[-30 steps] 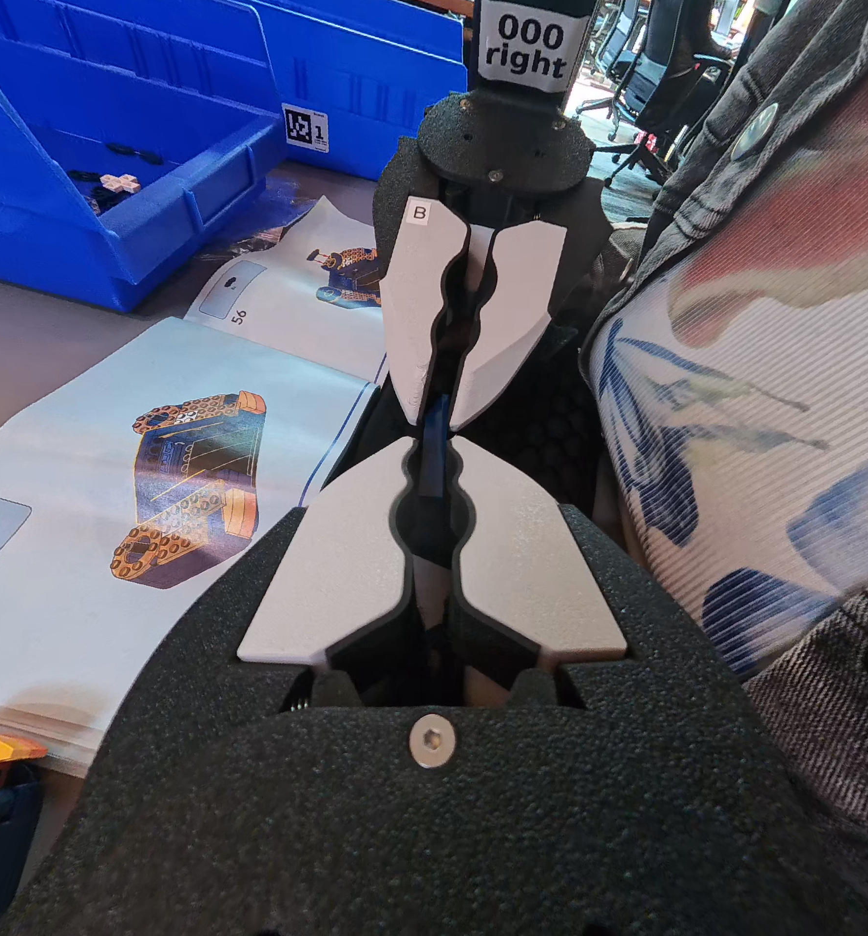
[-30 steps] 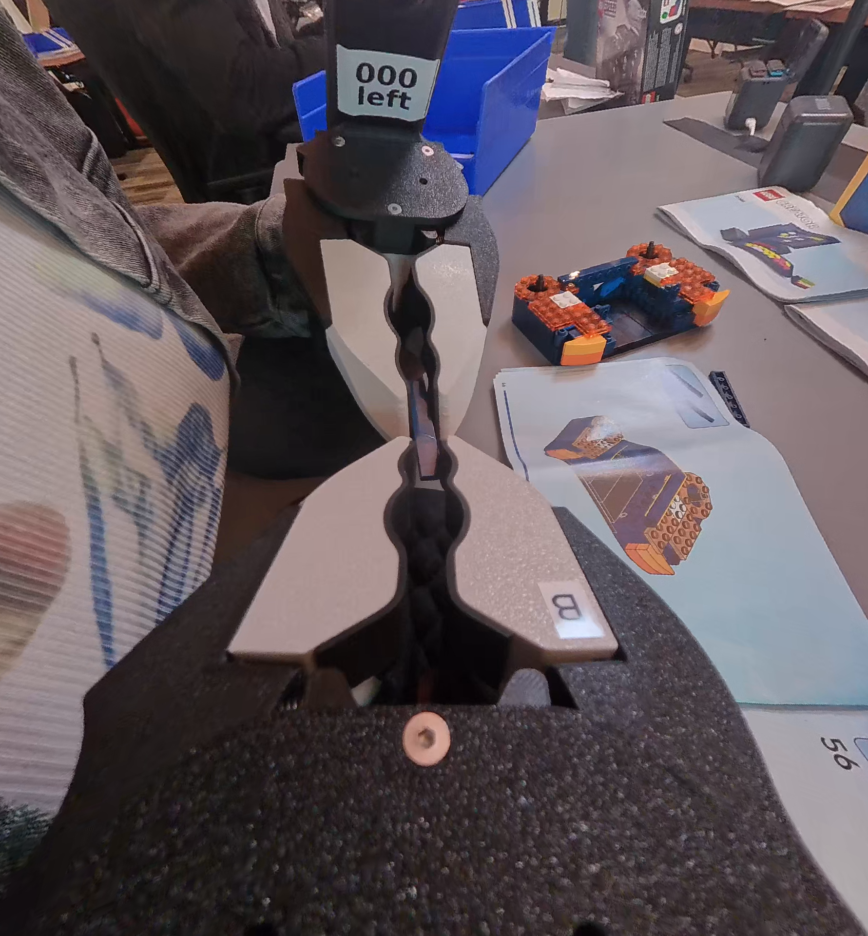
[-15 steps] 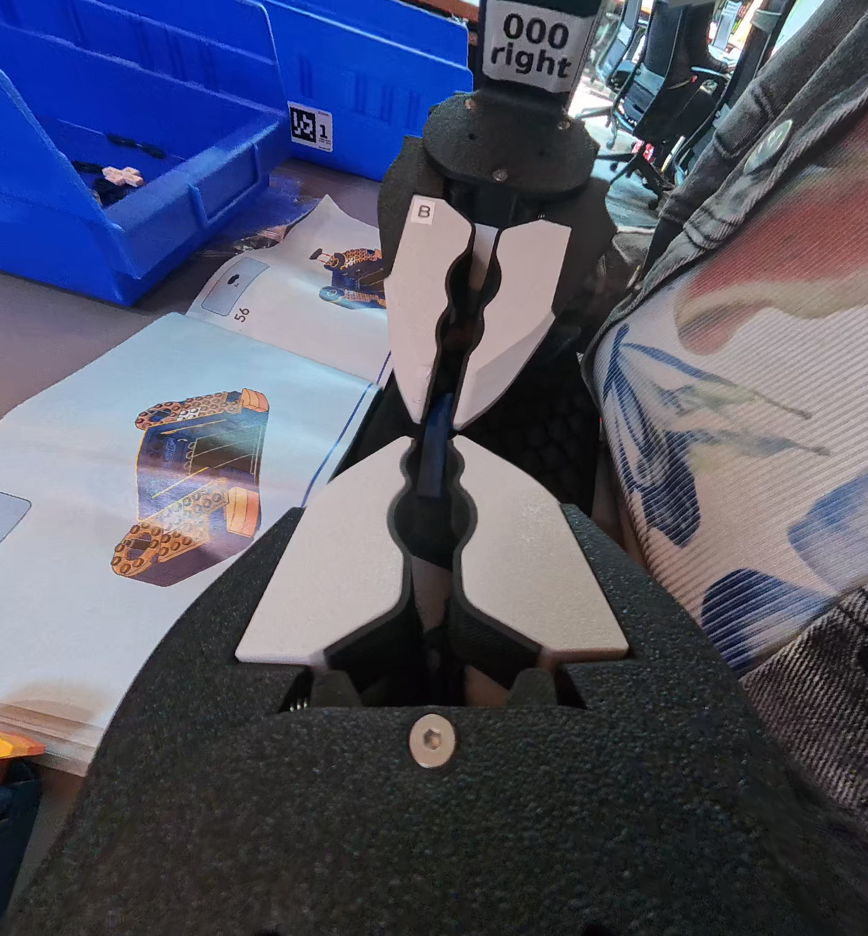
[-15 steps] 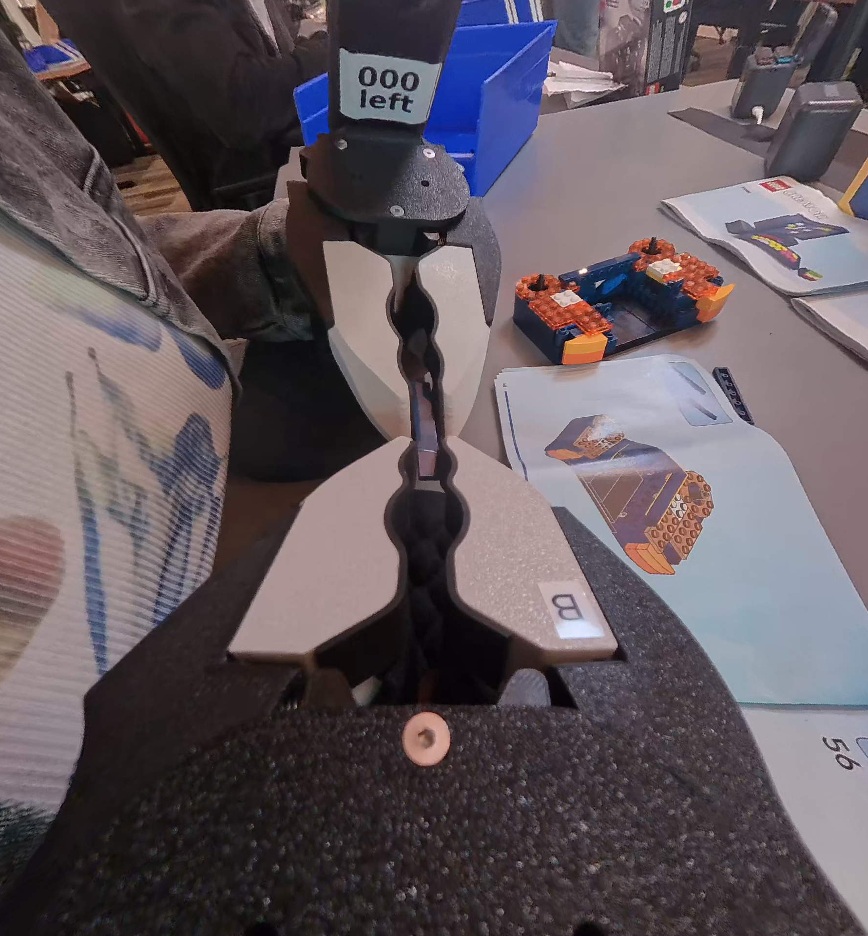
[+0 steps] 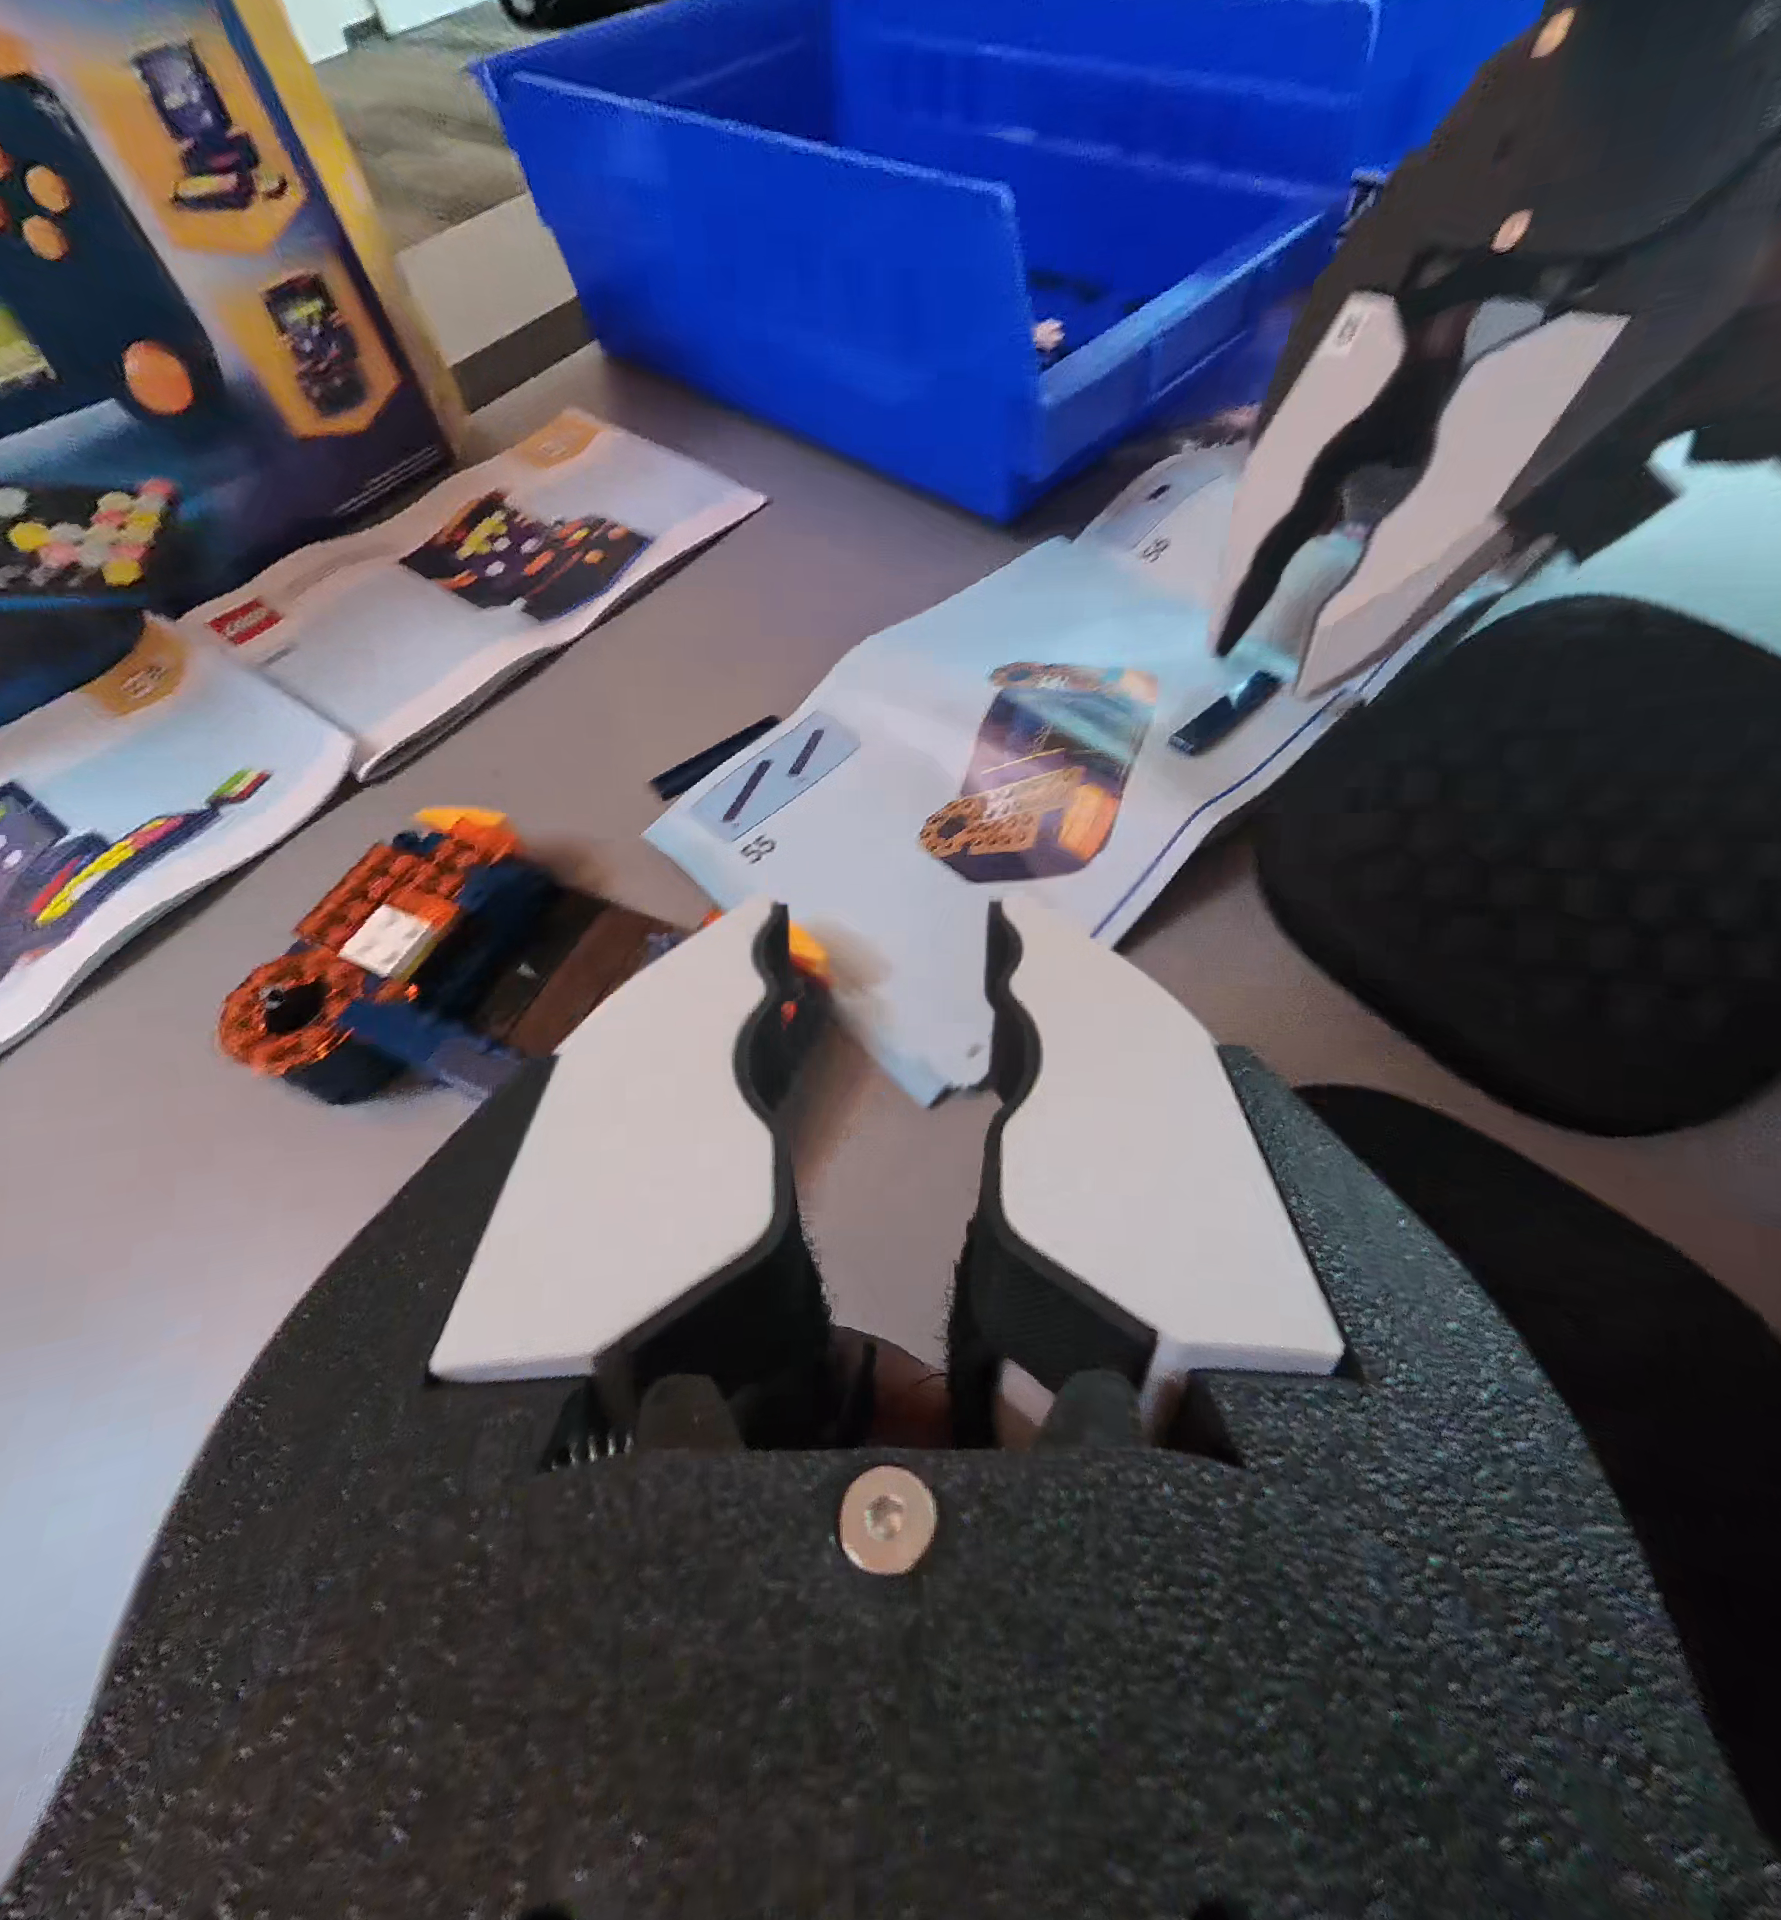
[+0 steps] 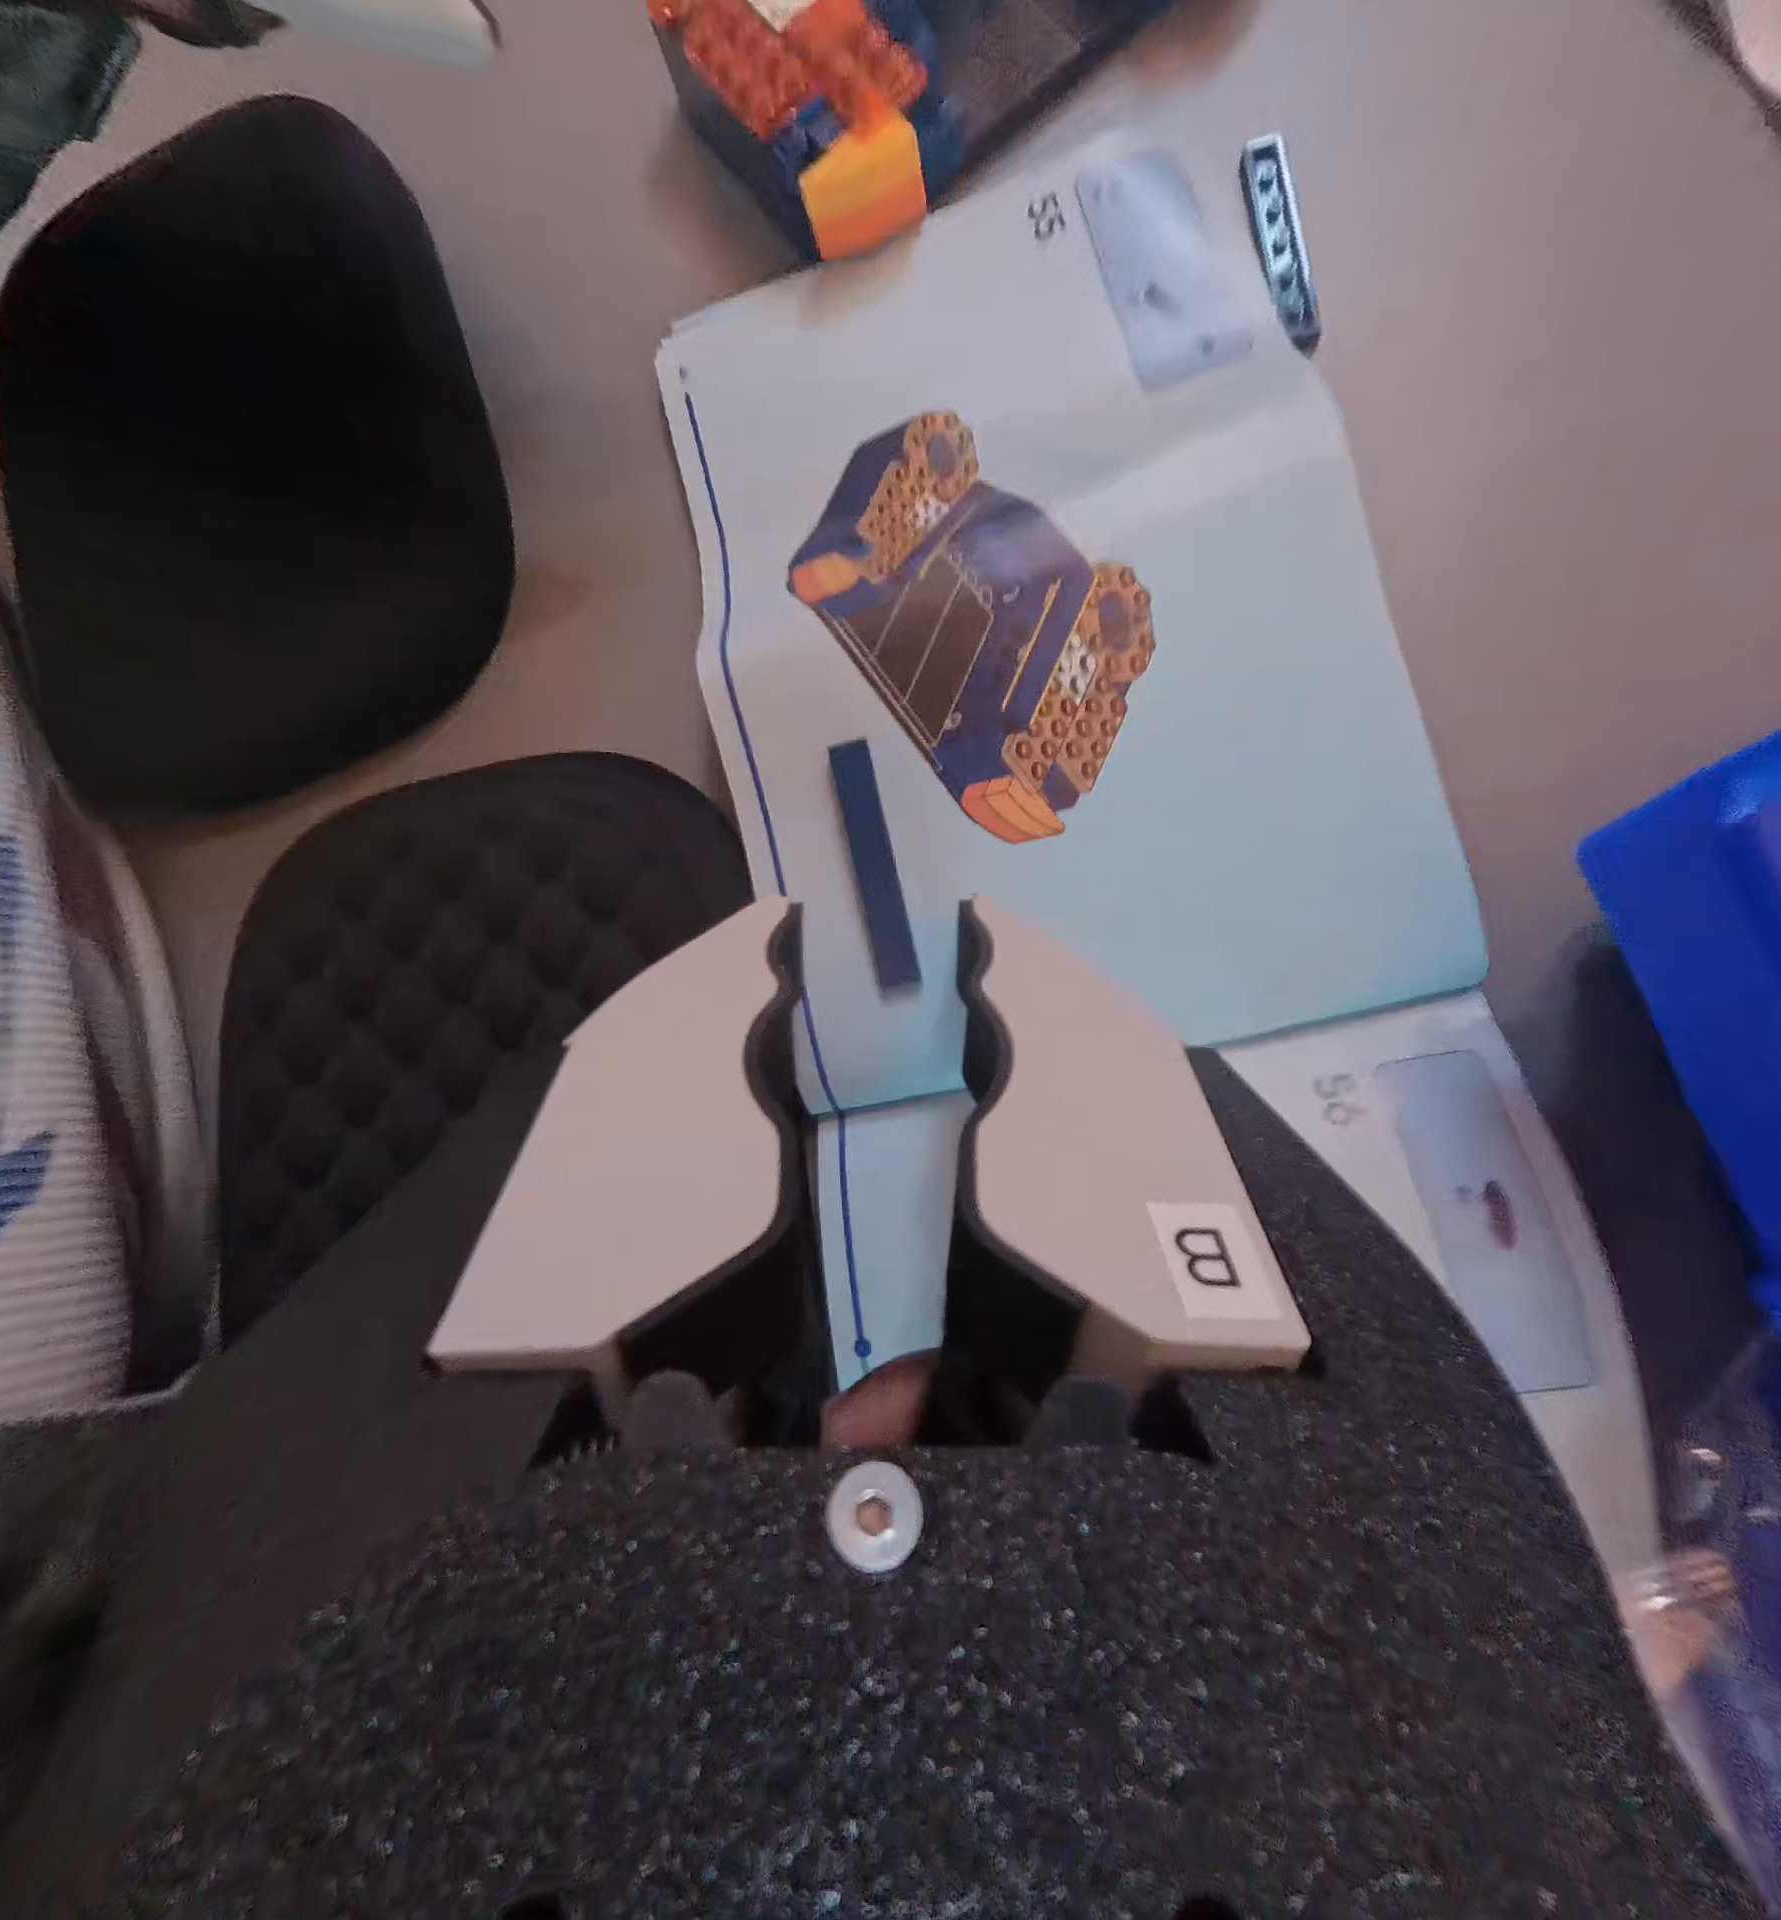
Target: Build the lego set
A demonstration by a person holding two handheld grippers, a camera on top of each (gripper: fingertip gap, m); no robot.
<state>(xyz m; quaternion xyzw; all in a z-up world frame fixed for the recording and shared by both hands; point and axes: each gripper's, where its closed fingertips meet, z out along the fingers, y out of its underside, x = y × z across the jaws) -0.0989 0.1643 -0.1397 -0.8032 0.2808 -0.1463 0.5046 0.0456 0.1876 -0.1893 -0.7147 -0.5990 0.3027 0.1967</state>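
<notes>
The grey surface [image 5: 86, 1195] is carrying everything here. At its far side a blue bin [image 5: 865, 260] is standing, with a printed box [image 5: 138, 260] to its left. Several instruction booklets are lying about; the open booklet [image 6: 1229, 727] is sitting nearest both grippers, with a black padded cushion [image 6: 429, 987] just beside its edge. An orange and dark blue brick model [image 5: 398, 966] is resting on the surface near the booklet's corner.

The left gripper [image 5: 886, 935] is hovering with its fingers [image 5: 657, 1091] spread apart and nothing between them, pointing past the model's end toward the booklet.

The right gripper [image 6: 881, 925] is hanging over the booklet, its fingers [image 6: 1073, 1091] also parted and gripping nothing. A slim dark blue plate [image 6: 870, 862] is lying flat on the page, its near end between the fingertips without either pad touching it. Its long axis is running nearly straight away from that gripper, along the fingers, so the right gripper is much the nearer. A second dark studded strip [image 6: 1279, 239] is lying beyond the booklet's far edge.
</notes>
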